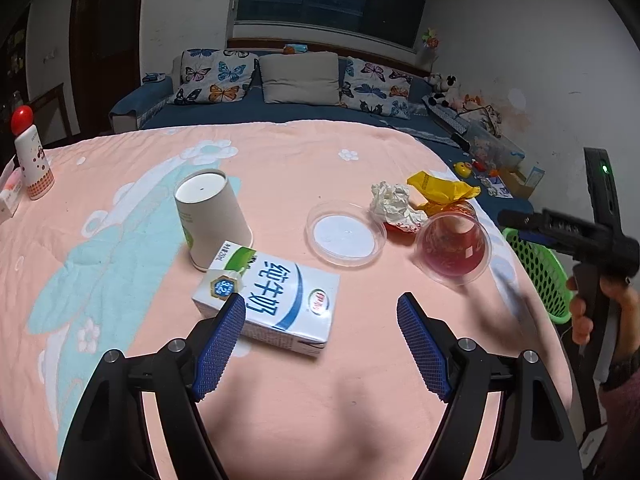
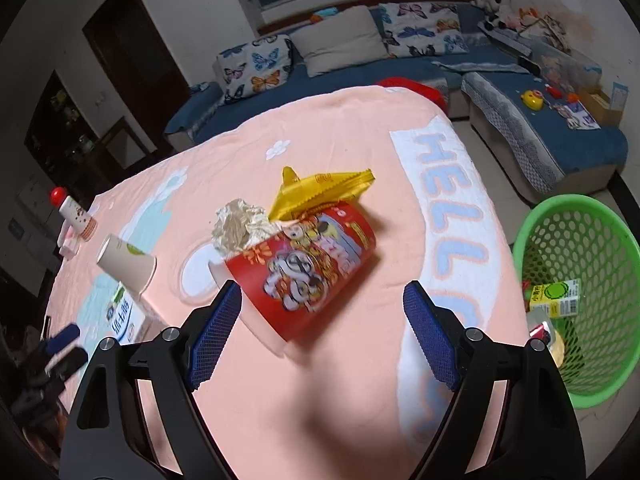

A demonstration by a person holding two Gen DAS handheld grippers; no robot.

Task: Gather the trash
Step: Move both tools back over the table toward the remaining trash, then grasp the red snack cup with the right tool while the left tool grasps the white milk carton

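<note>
Left gripper [image 1: 321, 306] has its blue fingers [image 1: 222, 344] spread wide, nothing between them, hanging just above the near end of the milk carton [image 1: 276, 300]. Right gripper [image 2: 322, 294] is wide too and empty, with the red snack cup [image 2: 310, 262] lying just ahead of its fingertips.

The carton lies flat on the pink tabletop [image 1: 320, 400], long axis running from near-right to far-left in the left wrist view, folded top toward the upturned paper cup [image 1: 212, 216] just behind it. For a clean pick, I'd say roll the left wrist until the fingers straddle the narrow width, not the length, then come down square.

The red cup is tipped on its side, open mouth toward the right gripper and slightly left in the right wrist view, base pointing away toward the yellow wrapper [image 2: 320, 190] and crumpled paper [image 2: 240, 224] touching it. Best bet: pinch across the barrel near the mouth, gently, since thin walls likely buckle.

A clear lid [image 1: 346, 234] lies flat between cup and carton. The green basket [image 2: 580, 280], off the tabletop's right edge, already holds some pieces.
</note>
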